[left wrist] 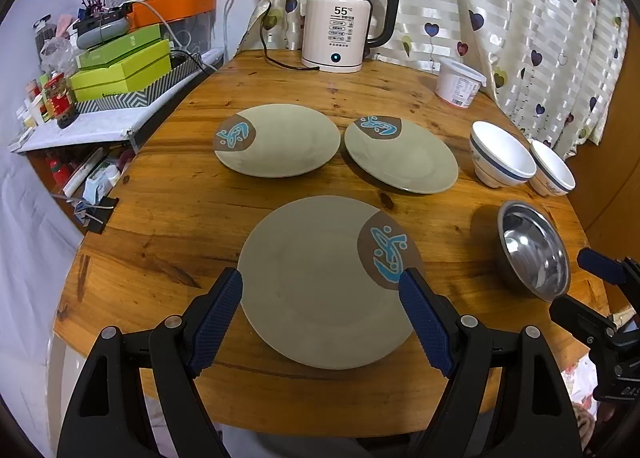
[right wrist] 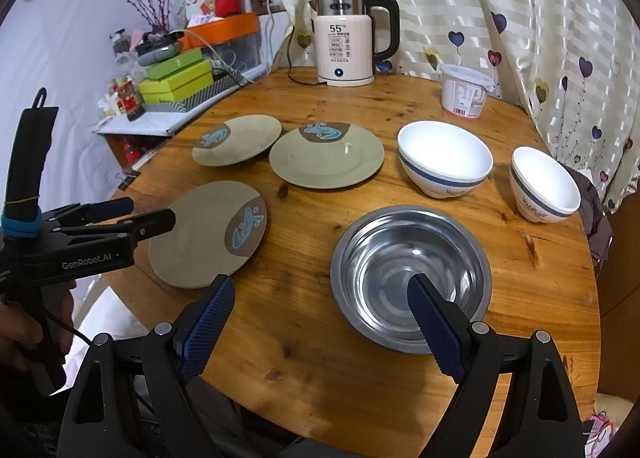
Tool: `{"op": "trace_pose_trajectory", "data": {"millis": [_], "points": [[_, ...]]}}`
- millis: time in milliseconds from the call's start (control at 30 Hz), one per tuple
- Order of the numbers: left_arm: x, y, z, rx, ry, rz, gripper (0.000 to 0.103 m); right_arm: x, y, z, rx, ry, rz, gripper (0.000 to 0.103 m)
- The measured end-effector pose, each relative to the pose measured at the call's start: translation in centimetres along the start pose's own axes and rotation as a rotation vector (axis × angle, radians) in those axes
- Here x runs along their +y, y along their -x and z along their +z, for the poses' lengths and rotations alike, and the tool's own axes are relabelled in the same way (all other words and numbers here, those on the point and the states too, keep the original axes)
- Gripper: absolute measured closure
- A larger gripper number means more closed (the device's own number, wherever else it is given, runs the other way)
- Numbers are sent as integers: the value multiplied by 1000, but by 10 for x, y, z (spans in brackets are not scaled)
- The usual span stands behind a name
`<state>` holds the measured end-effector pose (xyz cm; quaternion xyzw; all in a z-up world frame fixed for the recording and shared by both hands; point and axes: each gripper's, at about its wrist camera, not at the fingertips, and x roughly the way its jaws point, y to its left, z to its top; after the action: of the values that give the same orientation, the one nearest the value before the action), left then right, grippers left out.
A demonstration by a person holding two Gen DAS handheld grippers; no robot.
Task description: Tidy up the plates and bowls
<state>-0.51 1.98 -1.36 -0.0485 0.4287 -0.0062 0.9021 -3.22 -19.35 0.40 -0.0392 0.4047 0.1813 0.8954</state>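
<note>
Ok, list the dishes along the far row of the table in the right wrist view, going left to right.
Far-left green plate → second green plate → large white bowl → small white bowl. The near plate and the steel bowl sit in a closer row, so I left them out.

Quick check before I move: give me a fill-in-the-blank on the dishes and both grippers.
1. The round wooden table holds ____ olive-green plates with blue fish emblems.
2. The shiny steel bowl lies nearest the ____ gripper.
3. The left gripper hovers open over the nearest olive-green plate, holding ____.
4. The display on the cream electric kettle reads ____.

Missing words: three; right; nothing; 55
</note>
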Motion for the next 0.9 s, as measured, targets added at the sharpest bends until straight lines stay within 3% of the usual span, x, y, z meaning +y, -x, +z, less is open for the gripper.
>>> {"op": "trace_pose_trajectory", "data": {"millis": [900], "points": [[3, -5, 1, -1, 4, 22, 22, -1, -7, 1, 14, -8, 4, 14]]}}
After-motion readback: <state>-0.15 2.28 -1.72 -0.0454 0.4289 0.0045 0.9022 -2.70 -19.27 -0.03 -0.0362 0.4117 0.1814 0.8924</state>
